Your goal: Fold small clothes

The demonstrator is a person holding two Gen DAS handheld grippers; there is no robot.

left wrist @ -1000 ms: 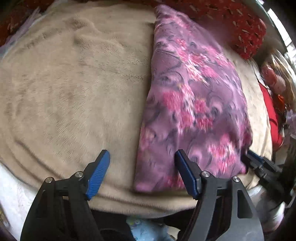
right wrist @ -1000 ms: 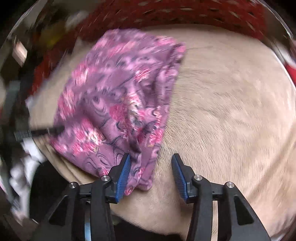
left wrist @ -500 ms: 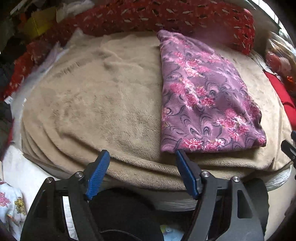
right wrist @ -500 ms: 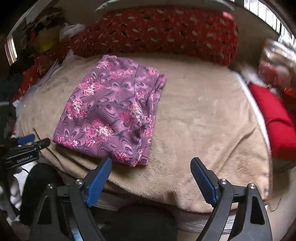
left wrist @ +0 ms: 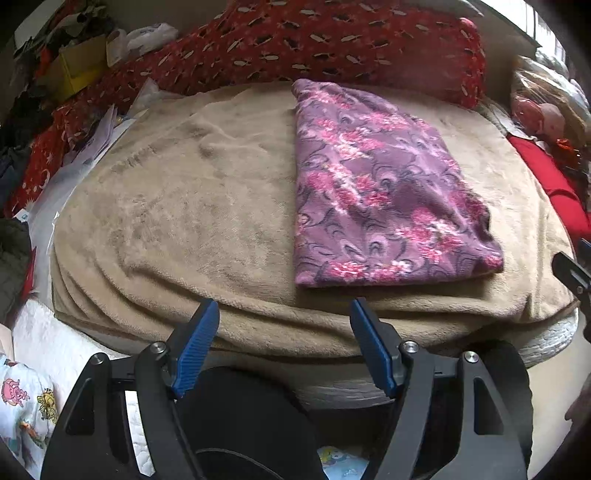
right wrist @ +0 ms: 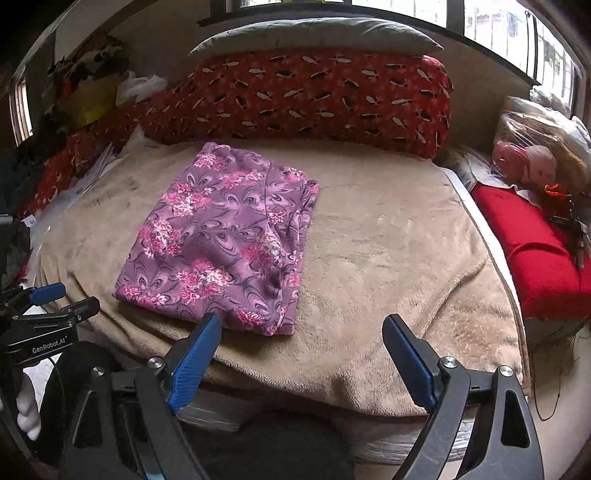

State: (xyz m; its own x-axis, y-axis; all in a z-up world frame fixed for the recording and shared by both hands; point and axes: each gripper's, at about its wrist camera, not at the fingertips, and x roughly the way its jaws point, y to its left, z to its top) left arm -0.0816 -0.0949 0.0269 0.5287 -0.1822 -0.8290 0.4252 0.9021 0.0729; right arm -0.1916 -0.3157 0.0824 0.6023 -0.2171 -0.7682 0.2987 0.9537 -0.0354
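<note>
Purple cloth with pink flowers [left wrist: 380, 192], one piece, lay folded into a rough rectangle on a tan fleece blanket [left wrist: 192, 206] spread over the bed; in the right wrist view it sat left of the blanket's middle, its near edge just short of the blanket's near edge. One long red bolster with a pale leaf print [right wrist: 314, 99] lay along the far side of the bed, with one grey pillow [right wrist: 314, 35] behind it. One bright red folded cloth [right wrist: 535, 251] lay at the right, beside a clear plastic bag [right wrist: 532, 147] that held a doll. At the far left stood a yellow box [left wrist: 74, 66], its contents too blurred to tell, near a white plastic bag [left wrist: 147, 37]. Both tongs hung off the near edge of the bed, apart from the cloth. The left gripper [left wrist: 284, 343] stood released with nothing between its blue pads. The right gripper [right wrist: 303, 365] was wider apart, its jaws opening, and empty as well. In the right wrist view the body of the left one bore the white words "GenRobot.AI". A printed children's fabric [left wrist: 22, 402] showed at the near left.
</note>
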